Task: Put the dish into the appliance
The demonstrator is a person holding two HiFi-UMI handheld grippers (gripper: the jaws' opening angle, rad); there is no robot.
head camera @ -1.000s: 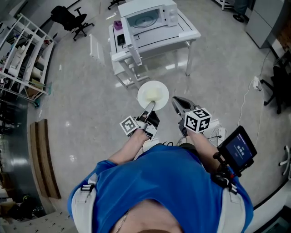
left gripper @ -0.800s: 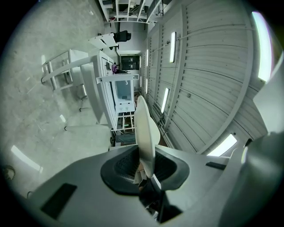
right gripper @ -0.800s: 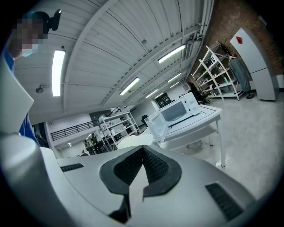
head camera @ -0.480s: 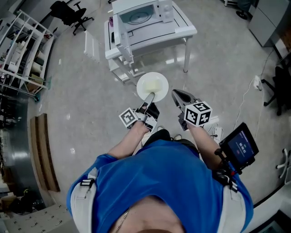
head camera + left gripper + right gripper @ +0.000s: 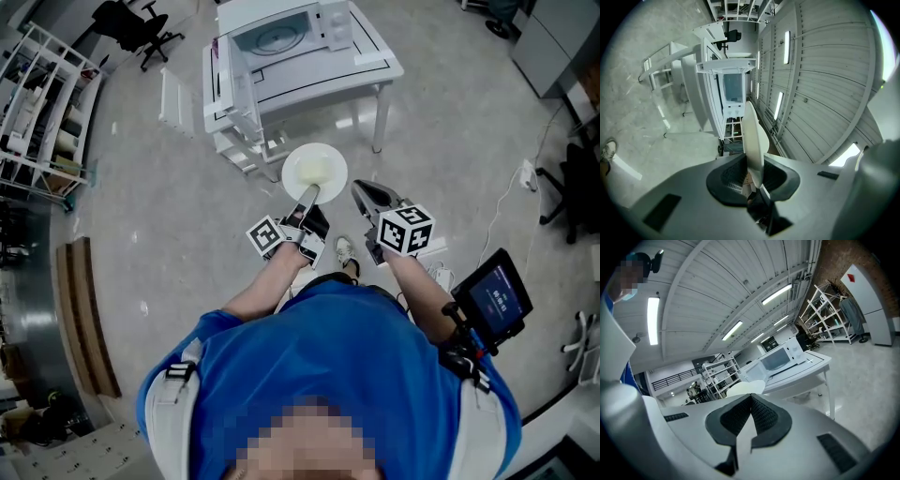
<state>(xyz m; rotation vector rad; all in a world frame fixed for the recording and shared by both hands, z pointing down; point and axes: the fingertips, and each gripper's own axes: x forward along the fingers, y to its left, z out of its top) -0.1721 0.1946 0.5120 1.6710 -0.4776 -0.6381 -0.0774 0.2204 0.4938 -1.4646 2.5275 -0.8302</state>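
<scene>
The left gripper (image 5: 308, 202) has its fingers (image 5: 731, 175) pinching the near rim of the dish (image 5: 315, 171). The pale, empty plate juts out past the fingertips over bare floor, and in the left gripper view it stands edge-on between the pads (image 5: 752, 136). Just beside it, the right gripper (image 5: 364, 194) carries nothing. Its fingers (image 5: 764, 416) are pressed together, and the dish (image 5: 745, 388) shows only as a pale sliver beyond their tips, off to the left. Well ahead of both sets of fingers stands the white worktop (image 5: 377, 62), and on it the microwave (image 5: 284, 34). Its door appears to be swung out to the left and a turntable shows inside. The step in hand looks like the carry: the dish is gripped but is well short of the appliance. The next move calls for closing that gap with the plate kept level, since a pinch on one rim gives it little support. The dish must then be lined up with the opening and slid in clear of the door and frame before the left fingers spread. The right gripper is free to steady the door if needed.
</scene>
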